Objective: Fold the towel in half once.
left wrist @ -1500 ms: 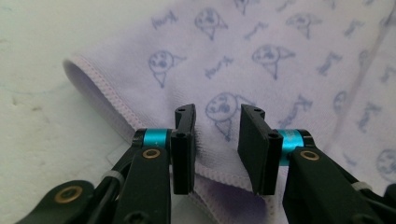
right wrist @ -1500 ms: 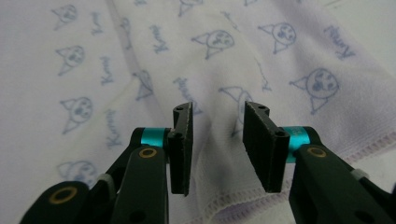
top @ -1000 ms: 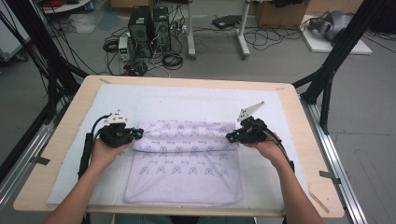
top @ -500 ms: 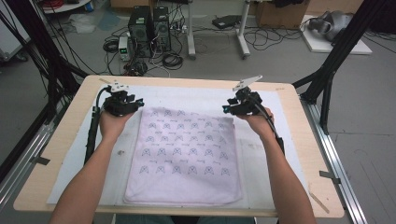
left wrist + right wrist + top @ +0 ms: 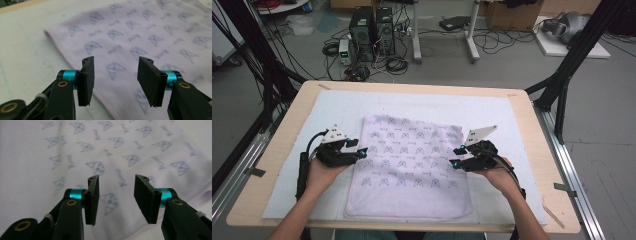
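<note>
Left claw [image 5: 362, 151] hovers with its jaws spread and nothing between them, at the left edge of a pale lilac cloth [image 5: 409, 165] in the centre of the high view; the jaws have just been opening. In the left gripper view the same claw [image 5: 115, 80] stands over the cloth's [image 5: 150, 35] hemmed edge, which runs diagonally from upper left to lower centre, with white table cover to its left.

Right claw [image 5: 455, 157], likewise parted and empty after just opening, sits at the cloth's right edge, centre right of the high view. The right gripper view shows that claw [image 5: 116, 200] above the printed fabric [image 5: 87, 152], the hem crossing the lower right corner.

The cloth, patterned with small blue cat faces and lettering, lies spread flat in one layer on a white mat [image 5: 492, 107] covering a wooden table [image 5: 524, 107]. A person's bare forearms enter from the bottom of the frame. Beyond the table, at upper left, computer towers [image 5: 372, 25] and tangled cables stand on the grey floor.
</note>
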`<state>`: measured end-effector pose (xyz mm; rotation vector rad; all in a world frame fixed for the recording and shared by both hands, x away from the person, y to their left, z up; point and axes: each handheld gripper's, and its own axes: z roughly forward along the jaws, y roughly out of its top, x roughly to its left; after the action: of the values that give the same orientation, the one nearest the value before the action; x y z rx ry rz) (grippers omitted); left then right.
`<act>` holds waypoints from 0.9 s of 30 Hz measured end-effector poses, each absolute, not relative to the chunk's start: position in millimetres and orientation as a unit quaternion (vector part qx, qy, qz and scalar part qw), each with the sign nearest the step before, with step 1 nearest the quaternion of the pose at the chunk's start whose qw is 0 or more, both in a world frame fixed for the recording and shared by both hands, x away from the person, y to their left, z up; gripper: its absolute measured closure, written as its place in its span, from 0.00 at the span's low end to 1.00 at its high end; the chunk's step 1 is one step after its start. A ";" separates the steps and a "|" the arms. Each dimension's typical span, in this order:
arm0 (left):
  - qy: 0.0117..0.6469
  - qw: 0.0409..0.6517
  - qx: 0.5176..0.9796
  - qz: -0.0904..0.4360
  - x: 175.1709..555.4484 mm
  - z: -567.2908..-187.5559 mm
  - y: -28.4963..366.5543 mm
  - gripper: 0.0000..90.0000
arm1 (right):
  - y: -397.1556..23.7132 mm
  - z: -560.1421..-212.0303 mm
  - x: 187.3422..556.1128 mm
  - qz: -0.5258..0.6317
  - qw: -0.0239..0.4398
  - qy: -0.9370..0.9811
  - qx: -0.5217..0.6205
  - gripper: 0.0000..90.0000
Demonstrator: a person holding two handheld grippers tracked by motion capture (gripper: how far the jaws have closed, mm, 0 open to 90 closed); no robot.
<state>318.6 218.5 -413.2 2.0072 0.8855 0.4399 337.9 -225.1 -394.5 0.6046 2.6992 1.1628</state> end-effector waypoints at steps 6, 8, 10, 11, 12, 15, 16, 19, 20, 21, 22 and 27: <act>0.337 0.422 0.827 0.159 297.1 -429.9 215.0 0.53 | -221.6 -408.1 322.5 0.378 0.055 0.907 0.178 0.61; 0.338 0.421 0.828 0.154 295.2 -434.5 214.1 0.52 | -222.9 -410.0 322.3 0.380 0.057 0.905 0.181 0.61; 0.338 0.418 0.829 0.153 294.9 -436.8 213.5 0.51 | -224.8 -410.3 326.0 0.385 0.060 0.901 0.190 0.61; 0.339 0.421 0.828 0.149 295.1 -437.6 213.1 0.51 | -225.8 -410.3 328.3 0.393 0.055 0.897 0.194 0.61; 0.338 0.420 0.829 0.147 295.2 -438.0 212.7 0.52 | -226.2 -410.5 329.5 0.399 0.050 0.894 0.196 0.62; 0.338 0.419 0.830 0.146 297.8 -439.0 212.2 0.56 | -223.4 -415.5 332.2 0.375 0.059 0.905 0.192 0.62; 0.338 0.418 0.831 0.146 299.2 -439.1 212.2 0.57 | -225.2 -415.9 335.5 0.376 0.068 0.903 0.198 0.62; 0.346 0.413 0.830 0.142 305.1 -441.4 213.2 0.66 | -235.7 -410.7 351.1 0.394 0.087 0.884 0.237 0.62; 0.347 0.411 0.831 0.142 307.4 -442.0 213.9 0.68 | -238.7 -407.5 358.7 0.393 0.094 0.882 0.244 0.63; 0.353 0.415 0.826 0.141 310.0 -442.5 214.1 0.70 | -240.6 -403.6 367.1 0.389 0.099 0.880 0.253 0.63; 0.357 0.415 0.825 0.142 313.0 -442.2 214.4 0.70 | -241.5 -399.3 375.8 0.386 0.110 0.878 0.261 0.63; 0.366 0.409 0.823 0.145 327.9 -434.9 209.7 0.63 | -238.8 -385.0 426.2 0.357 0.128 0.878 0.293 0.56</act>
<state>327.9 209.7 -434.9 2.0737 0.9210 0.3655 426.2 -238.8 -385.0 0.8510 2.5529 1.0370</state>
